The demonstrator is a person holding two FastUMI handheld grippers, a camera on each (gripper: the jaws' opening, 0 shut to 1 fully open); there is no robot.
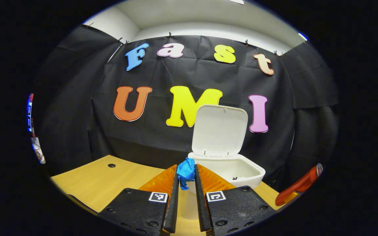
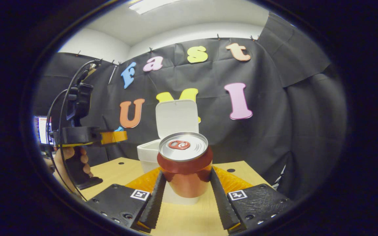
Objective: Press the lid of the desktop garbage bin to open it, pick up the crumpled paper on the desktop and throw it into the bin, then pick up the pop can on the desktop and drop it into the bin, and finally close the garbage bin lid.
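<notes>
The white desktop bin (image 1: 253, 178) stands open on the wooden table, its lid (image 1: 220, 131) upright against the back wall. My left gripper (image 1: 186, 168) is shut on a blue crumpled paper (image 1: 185, 173), held just in front of the bin's near left rim. In the right gripper view, my right gripper (image 2: 187, 173) is shut on an upright red pop can (image 2: 185, 173) with a silver top, in front of the bin (image 2: 147, 153) and its raised lid (image 2: 177, 114). The can (image 1: 299, 185) also appears at the right edge of the left gripper view.
A hand holds the left gripper (image 2: 112, 137) at the left of the right gripper view, above the table (image 2: 120, 167). The wooden table (image 1: 107, 183) has small dark holes near its back. Black cloth closes in the booth behind and on both sides.
</notes>
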